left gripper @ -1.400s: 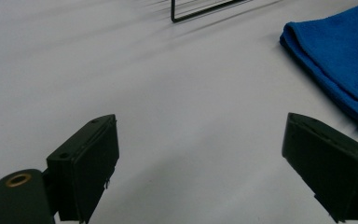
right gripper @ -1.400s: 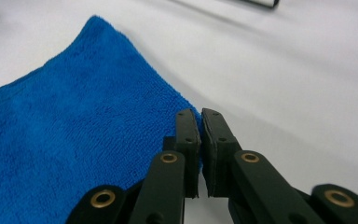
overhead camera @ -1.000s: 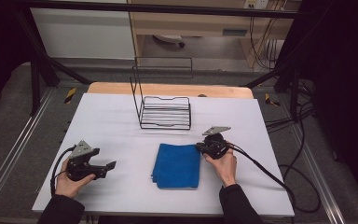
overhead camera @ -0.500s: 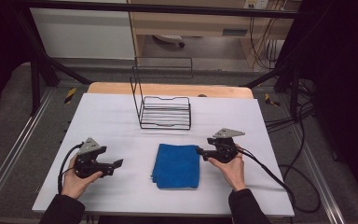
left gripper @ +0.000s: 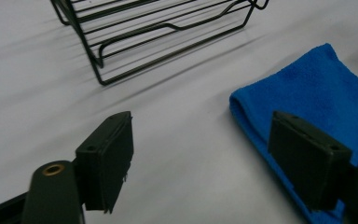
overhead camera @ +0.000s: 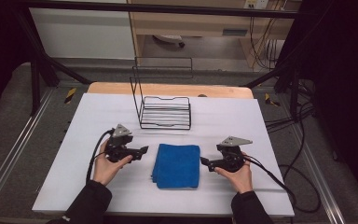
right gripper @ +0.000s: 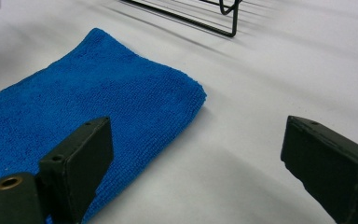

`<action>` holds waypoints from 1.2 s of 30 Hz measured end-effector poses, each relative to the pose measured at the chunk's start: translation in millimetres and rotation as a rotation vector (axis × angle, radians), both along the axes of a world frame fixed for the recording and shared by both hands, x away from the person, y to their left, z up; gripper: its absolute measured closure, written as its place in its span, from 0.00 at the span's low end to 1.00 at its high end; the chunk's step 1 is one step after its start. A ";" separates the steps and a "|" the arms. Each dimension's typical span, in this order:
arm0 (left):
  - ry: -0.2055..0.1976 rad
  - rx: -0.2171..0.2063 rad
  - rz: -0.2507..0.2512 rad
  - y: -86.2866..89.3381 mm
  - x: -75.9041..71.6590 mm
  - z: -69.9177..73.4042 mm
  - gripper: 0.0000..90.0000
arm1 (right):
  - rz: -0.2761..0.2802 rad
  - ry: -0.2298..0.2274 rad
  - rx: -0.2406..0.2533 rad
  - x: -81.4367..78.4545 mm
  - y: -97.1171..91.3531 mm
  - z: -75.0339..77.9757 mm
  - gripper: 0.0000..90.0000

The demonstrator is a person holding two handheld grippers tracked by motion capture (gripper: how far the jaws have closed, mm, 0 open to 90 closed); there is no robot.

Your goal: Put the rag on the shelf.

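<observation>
A folded blue cloth [overhead camera: 177, 164] lies flat on the white table [overhead camera: 261, 121], between my two grippers. My left gripper [overhead camera: 144, 150] hovers just left of the cloth's far left corner and points right. Its jaws have just been closing a little but stand open; in the left gripper view [left gripper: 205, 163] bare table lies between them, and the cloth [left gripper: 317, 93] runs beside the right jaw. My right gripper [overhead camera: 204, 162] points left at the cloth's right edge. Its jaws [right gripper: 203, 168] have just been opening and grip nothing, with the cloth [right gripper: 98, 98] ahead of the left jaw.
A black wire rack [overhead camera: 165, 112] stands beyond the cloth at mid-table, also close ahead in the left gripper view as the rack [left gripper: 158, 32] and at the top of the right gripper view as the rack [right gripper: 205, 14]. Cables [overhead camera: 279, 182] trail off the table's right side.
My left gripper has moved right, up to the cloth's left edge. My right gripper has drawn back to the right, off the cloth's far right corner, and its jaws have opened.
</observation>
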State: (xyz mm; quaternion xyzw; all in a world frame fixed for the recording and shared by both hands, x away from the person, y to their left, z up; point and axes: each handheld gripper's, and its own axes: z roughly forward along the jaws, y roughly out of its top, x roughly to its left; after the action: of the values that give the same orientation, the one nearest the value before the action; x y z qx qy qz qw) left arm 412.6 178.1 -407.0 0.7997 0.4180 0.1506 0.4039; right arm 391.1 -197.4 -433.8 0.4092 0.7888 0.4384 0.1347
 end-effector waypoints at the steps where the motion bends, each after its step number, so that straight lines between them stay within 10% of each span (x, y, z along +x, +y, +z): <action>1: 0.008 0.000 0.001 -5.3 3.3 -1.6 0.29 | 0.001 -0.003 0.000 -0.2 0.0 0.1 0.10; 16: 0.111 0.091 -0.063 -63.1 34.8 -29.5 0.57 | -0.006 -0.004 -0.001 0.6 0.4 -0.4 0.10; 36: 0.174 0.043 -0.114 -72.0 33.6 -37.6 0.89 | -0.007 0.008 0.022 4.0 0.8 -0.6 0.11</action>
State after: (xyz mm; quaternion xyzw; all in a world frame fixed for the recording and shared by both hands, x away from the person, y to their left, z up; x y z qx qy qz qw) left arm 446.2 106.1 -444.6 0.8408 0.4017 0.0664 0.3568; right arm 395.1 -196.6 -434.5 0.4152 0.7830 0.4449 0.1287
